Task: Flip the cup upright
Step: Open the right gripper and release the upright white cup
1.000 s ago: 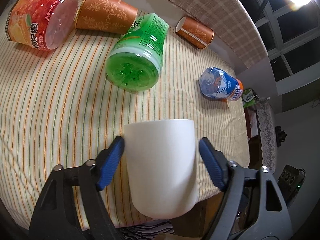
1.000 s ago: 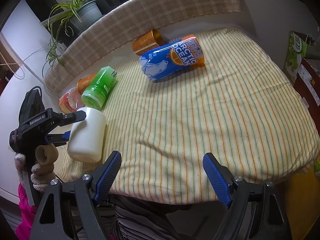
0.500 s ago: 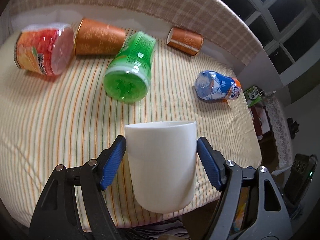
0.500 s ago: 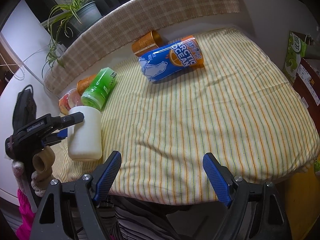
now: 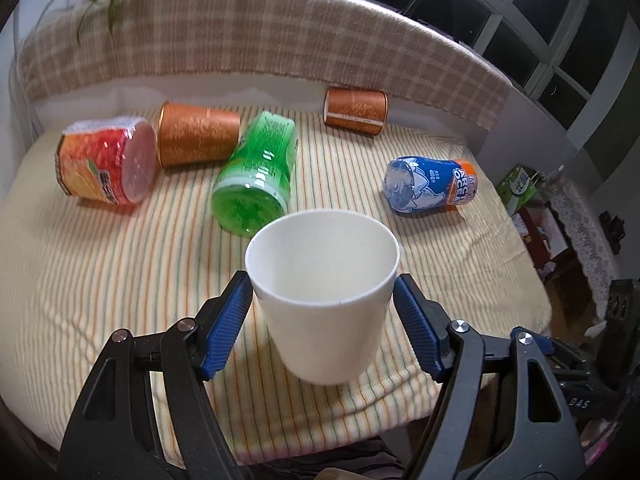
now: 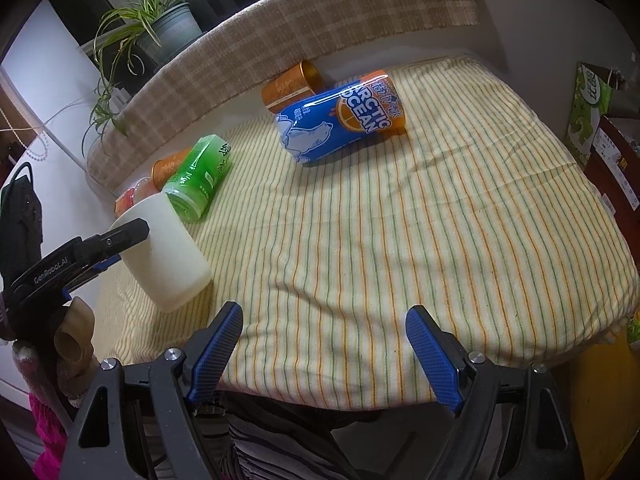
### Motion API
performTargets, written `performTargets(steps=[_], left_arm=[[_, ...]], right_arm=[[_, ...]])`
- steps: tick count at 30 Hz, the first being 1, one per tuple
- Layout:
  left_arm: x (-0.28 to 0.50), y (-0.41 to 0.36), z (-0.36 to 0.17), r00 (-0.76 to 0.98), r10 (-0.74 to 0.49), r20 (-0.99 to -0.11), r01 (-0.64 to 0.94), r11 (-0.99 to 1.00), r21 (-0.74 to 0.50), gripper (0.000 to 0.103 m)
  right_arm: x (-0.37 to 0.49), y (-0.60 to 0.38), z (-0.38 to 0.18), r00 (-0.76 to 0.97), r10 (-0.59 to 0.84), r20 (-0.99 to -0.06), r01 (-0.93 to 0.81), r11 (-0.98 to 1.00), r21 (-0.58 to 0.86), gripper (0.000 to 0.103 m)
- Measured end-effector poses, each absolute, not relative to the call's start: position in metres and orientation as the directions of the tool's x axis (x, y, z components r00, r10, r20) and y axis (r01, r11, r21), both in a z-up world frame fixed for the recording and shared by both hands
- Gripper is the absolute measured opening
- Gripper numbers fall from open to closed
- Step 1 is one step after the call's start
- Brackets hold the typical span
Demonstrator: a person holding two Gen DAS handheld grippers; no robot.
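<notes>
My left gripper (image 5: 323, 312) is shut on a plain white cup (image 5: 324, 320), its blue pads pressing both sides below the rim. The cup's open mouth faces up and a little toward the camera, with the empty inside showing. In the right wrist view the cup (image 6: 168, 256) leans, its base low over the striped tablecloth (image 6: 400, 220) near the front left corner; I cannot tell whether it touches. My right gripper (image 6: 324, 344) is open and empty at the table's front edge.
Lying on the cloth: a red-orange jar (image 5: 104, 164), two orange cups (image 5: 196, 140) (image 5: 356, 112), a green bottle (image 5: 256, 176) just behind the white cup, and a blue can (image 5: 432, 184). A checked backrest (image 5: 260, 36) runs behind. A potted plant (image 6: 160, 28) stands beyond it.
The left gripper has tipped the cup from lying mouth-away to mouth-up, so its inside now shows. The right gripper has stayed still.
</notes>
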State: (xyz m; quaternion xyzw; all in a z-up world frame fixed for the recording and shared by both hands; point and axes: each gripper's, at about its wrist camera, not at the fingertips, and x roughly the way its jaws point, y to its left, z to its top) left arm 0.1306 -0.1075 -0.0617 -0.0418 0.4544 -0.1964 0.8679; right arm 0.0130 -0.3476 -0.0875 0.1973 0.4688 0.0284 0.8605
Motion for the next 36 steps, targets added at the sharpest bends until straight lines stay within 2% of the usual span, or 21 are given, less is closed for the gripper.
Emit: performTargets(steps=[21, 36], left_arm=[[0.131, -0.123, -0.06, 0.634, -0.264, -0.726, 0.313, 0.947, -0.071, 0.074], [0.123, -0.119, -0.069, 0.616, -0.274, -0.738, 0.315, 0.945, -0.088, 0.074]], right_arm=[[0.012, -0.349, -0.091, 0.555, 0.232, -0.799, 0.142, 0.92, 0.365, 0.085], [0.009, -0.341, -0.08, 0.595, 0.159, -0.788, 0.129, 0.948, 0.29, 0.085]])
